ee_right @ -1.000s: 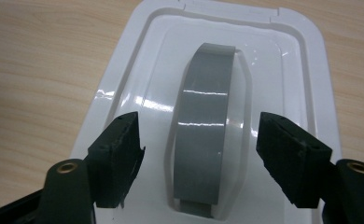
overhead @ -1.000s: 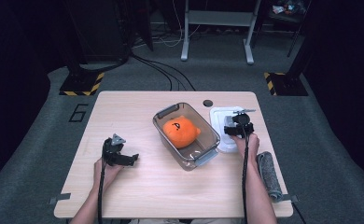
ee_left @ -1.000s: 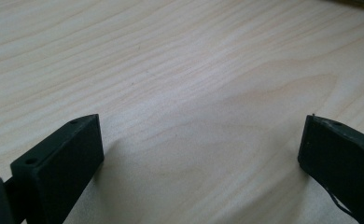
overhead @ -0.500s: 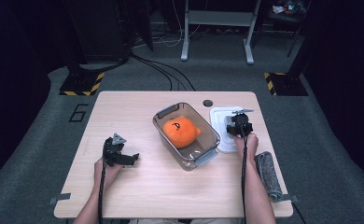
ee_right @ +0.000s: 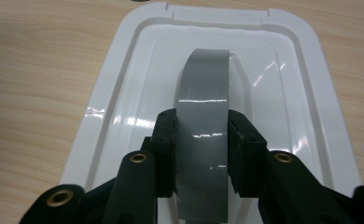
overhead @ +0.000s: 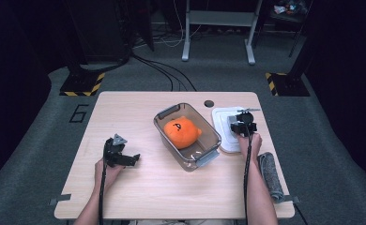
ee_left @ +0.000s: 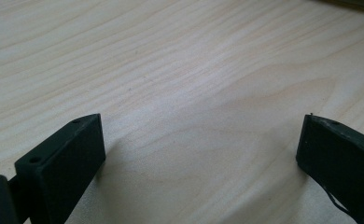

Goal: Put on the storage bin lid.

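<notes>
Right tool (ee_right: 201, 140): positioned over the white container lid (ee_right: 124, 84) at the right side of the counter (overhead: 139, 197); the jaws have just been closing and now stand narrow, with both pads pressed against the two sides of the grey handle strip (ee_right: 203, 93) that arches along the middle of the lid
Right tool, high view (overhead: 241, 125): sits on the lid (overhead: 221, 123), with the person's right hand (overhead: 249, 143) behind it and the cable running back along the forearm
Container lid: white, rectangular with rounded corners and a raised rim; lies flat on the counter, just beside the right wall of the clear container, near the far right corner
Grey handle strip: glossy, fixed lengthwise to the lid; gripped near its nearer half
Left tool (ee_left: 199, 140): jaws wide apart, nothing between them; bare wood grain of the counter shows between the two black jaws
Left tool, high view (overhead: 120, 154): held low over the left half of the counter by the left hand (overhead: 107, 169), well apart from the container
Clear container (overhead: 188, 136): transparent plastic tub with grey latch handles at both ends; stands uncovered at the middle of the counter, set at an angle to its edges
Orange plush toy (overhead: 182, 132): round, with a dark mark on top; lies inside the container
Grey cloth (overhead: 270, 174): rolled, lies at the right edge of the counter beside the right forearm
Round grommet (overhead: 209, 103): dark, set into the counter near its far edge
</notes>
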`<state>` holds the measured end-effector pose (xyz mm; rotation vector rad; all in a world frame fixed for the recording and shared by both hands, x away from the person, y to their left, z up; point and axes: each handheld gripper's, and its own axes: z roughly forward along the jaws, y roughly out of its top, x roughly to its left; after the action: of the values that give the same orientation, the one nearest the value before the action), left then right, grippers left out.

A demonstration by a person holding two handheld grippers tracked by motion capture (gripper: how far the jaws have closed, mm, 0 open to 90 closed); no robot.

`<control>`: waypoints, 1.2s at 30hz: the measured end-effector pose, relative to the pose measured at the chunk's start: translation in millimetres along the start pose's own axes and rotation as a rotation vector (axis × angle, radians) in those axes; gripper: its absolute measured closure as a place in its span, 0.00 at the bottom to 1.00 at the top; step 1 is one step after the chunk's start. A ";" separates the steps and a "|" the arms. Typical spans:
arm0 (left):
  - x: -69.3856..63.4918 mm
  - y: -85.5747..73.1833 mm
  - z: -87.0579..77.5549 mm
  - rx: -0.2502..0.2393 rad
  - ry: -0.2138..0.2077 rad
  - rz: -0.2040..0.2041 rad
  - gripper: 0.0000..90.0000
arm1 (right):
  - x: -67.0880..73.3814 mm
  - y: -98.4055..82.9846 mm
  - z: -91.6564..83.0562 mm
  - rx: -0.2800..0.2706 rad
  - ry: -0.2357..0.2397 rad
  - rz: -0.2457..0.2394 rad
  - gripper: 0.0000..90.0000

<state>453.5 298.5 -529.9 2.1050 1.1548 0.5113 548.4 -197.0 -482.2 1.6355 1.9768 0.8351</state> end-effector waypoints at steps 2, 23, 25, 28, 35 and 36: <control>0.4 0.1 -0.4 0.005 0.001 0.004 0.01 | 1.2 1.6 -4.4 0.004 0.001 0.001 0.74; 0.6 -0.2 0.1 -0.001 0.012 -0.003 0.01 | -4.3 23.5 -55.8 -0.073 0.000 -0.046 0.74; 0.4 -0.4 0.5 -0.006 0.015 -0.006 0.01 | -5.2 25.3 -60.3 -0.076 0.005 -0.046 0.74; 0.1 -0.4 0.8 -0.011 0.018 -0.012 0.01 | -6.8 28.8 -68.5 -0.084 0.004 -0.051 0.74; 0.1 -0.4 0.8 -0.010 0.019 -0.012 0.01 | -8.2 35.1 -81.6 -0.098 0.008 -0.071 0.74; 0.1 -0.4 0.8 -0.010 0.019 -0.012 0.01 | -7.8 36.1 -83.2 -0.098 0.008 -0.076 0.74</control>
<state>453.8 298.4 -530.7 2.0874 1.1721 0.5316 519.9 -214.6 -397.6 1.4952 1.9584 0.8967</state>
